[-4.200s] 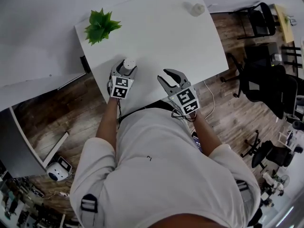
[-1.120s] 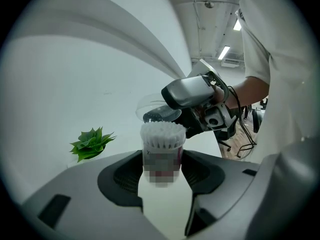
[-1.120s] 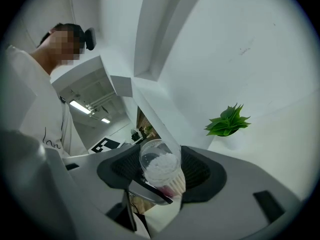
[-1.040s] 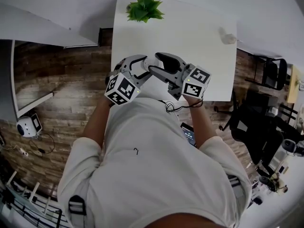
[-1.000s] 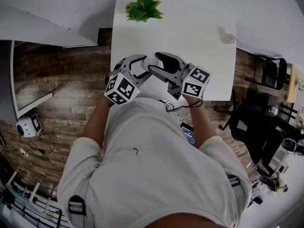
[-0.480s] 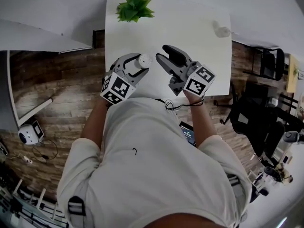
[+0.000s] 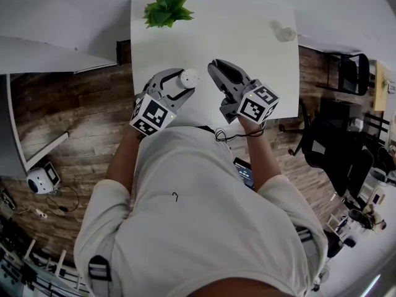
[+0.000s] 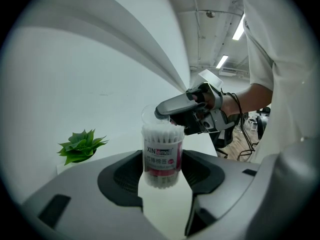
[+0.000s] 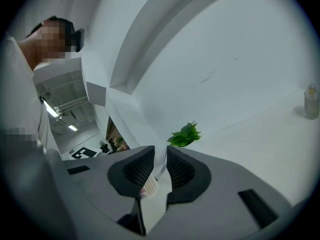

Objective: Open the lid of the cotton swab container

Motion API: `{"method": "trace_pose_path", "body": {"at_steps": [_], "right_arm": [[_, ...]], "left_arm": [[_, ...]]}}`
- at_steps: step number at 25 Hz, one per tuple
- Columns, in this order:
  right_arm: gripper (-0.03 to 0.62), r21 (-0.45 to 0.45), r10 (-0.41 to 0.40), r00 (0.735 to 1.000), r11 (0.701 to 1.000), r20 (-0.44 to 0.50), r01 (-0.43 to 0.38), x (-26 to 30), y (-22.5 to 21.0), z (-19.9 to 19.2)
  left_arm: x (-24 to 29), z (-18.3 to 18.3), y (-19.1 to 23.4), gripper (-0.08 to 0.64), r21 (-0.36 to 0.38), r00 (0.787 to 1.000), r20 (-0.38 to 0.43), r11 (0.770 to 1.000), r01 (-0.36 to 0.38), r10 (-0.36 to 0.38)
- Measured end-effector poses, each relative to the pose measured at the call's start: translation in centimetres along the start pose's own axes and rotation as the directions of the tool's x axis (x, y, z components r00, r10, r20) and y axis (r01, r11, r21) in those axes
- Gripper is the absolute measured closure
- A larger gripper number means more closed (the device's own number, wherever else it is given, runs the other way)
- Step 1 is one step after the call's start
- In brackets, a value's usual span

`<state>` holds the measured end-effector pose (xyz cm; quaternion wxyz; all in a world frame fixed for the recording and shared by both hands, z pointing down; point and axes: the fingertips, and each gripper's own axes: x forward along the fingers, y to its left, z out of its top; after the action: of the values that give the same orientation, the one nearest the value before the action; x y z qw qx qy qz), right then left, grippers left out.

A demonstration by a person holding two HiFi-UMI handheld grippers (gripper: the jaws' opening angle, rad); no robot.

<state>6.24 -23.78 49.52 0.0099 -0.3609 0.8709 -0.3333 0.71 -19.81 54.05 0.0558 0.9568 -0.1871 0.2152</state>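
Observation:
The cotton swab container [image 8: 162, 156], a clear tub with a pink label, is held above the white table [image 7: 247, 36] with my left gripper [image 8: 162, 166] shut on its body. Its clear lid [image 8: 149, 115] shows above the swabs. In the head view the tub's white top [image 7: 187, 77] sits at the tips of the left gripper [image 7: 178, 83]. My right gripper [image 7: 213, 68] hangs just right of it, a small gap apart. Its jaws have just been closing to a narrow slit [image 9: 160, 159]. Only a thin clear edge shows in that slit, with no pad pressing on it.
A green potted plant [image 7: 166, 6] stands at the table's far left corner, and a small bottle [image 7: 283, 33] at the far right. Black office chairs [image 7: 346, 73] stand on the wooden floor to the right. The person's torso hides the near table edge.
The right gripper, which had been around the container's top, has drawn away to the right and its jaws have narrowed. The left gripper keeps hold of the container in place.

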Motion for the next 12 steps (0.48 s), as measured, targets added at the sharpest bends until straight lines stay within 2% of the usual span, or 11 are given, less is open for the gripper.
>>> {"method": "trace_pose_path", "body": {"at_steps": [12], "right_arm": [[0.537,0.022,-0.177,0.984,0.984,-0.018,0.178,-2.9,-2.7,-2.4]], "left_arm": [[4.4,-2.9,-2.3,0.302,0.030,0.994,-0.090,0.997,0.068,-0.065]]}}
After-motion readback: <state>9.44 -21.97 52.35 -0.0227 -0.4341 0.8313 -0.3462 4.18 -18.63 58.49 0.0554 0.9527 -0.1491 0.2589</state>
